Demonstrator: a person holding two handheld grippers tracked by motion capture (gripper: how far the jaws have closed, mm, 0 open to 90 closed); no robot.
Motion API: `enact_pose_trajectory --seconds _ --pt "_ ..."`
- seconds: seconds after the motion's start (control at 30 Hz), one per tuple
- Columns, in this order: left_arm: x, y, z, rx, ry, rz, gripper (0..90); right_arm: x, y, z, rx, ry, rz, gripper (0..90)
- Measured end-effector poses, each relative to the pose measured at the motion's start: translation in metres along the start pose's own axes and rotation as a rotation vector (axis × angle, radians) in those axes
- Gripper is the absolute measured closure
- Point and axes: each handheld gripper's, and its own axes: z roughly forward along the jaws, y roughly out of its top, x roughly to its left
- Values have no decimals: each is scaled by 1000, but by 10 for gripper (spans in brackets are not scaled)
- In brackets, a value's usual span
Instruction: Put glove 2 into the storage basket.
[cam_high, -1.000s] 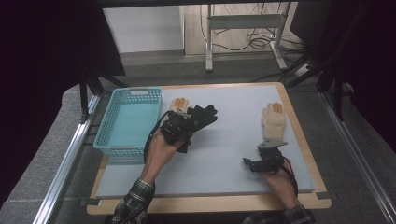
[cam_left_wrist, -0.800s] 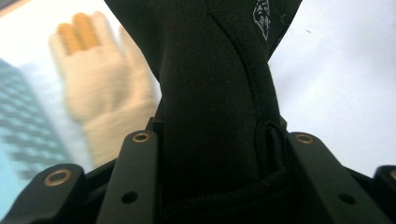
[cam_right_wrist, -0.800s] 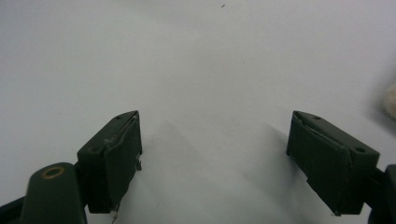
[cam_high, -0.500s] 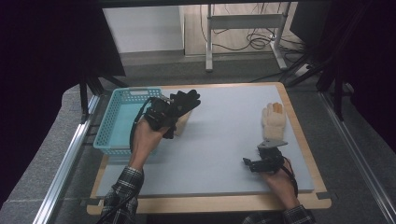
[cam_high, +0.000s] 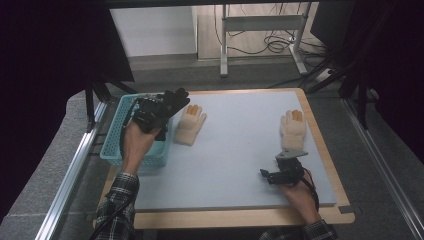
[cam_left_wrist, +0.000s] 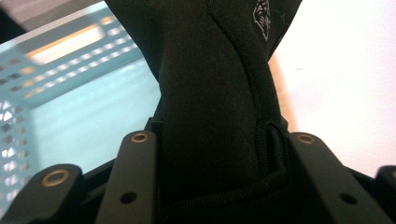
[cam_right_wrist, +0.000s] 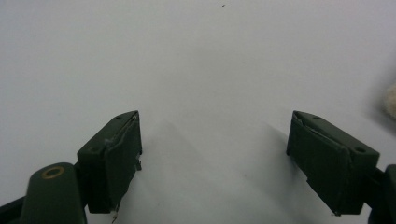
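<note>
**Black glove clamped over the basket's edge**

The left gripper (cam_left_wrist: 215, 154) has its two jaws pressed tight on the cuff of a black glove (cam_left_wrist: 210, 79), the fabric bunched between them and rising toward twelve o'clock in the left gripper view. In the high view that left gripper (cam_high: 150, 115) is held up at about ten o'clock of the table, with the black glove (cam_high: 174, 100) sticking out from it toward one o'clock, its fingers splayed, above the near right rim of the turquoise basket (cam_high: 112, 145).

The right gripper (cam_right_wrist: 215, 163) stands with its jaws wide apart and nothing between them, over bare white mat (cam_right_wrist: 196, 70). In the high view it (cam_high: 270, 175) rests at about five o'clock of the table.

Just beside the black glove, at its four o'clock, a cream glove with orange fingertips (cam_high: 190, 125) lies flat on the mat. A second cream glove (cam_high: 292, 130) lies at twelve o'clock of the right gripper, near it.
</note>
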Motion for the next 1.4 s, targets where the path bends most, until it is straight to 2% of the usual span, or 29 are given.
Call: enact_pose_trajectory --seconds 0.3,0.4,0.7,0.83,0.93,1.03,1.17,1.2,1.23,1.27,1.4 --pt "52 -22 3 45 91 -121 605 0 0 0 1 0 0 176" --pt "66 -30 10 91 123 -149 603 0 0 0 0 0 0 176" --pt "89 -49 44 217 143 -221 587 0 0 0 0 0 2 176" --pt "96 -53 62 280 166 -246 577 0 0 0 0 0 2 176" --pt "99 -54 72 322 173 -253 565 0 0 0 0 1 2 176" --pt "100 -55 79 348 195 -241 548 0 0 0 0 0 2 176" --pt "99 -54 83 382 203 -217 437 0 0 0 -1 1 2 176" --pt "98 -53 83 384 202 -203 390 0 0 0 0 1 2 176" --pt "96 -52 83 389 207 -197 307 0 0 0 0 1 3 176" --pt "96 -51 82 384 201 -197 240 0 0 0 0 1 2 176" --pt "99 -47 70 334 138 -223 127 0 0 0 0 1 2 176"
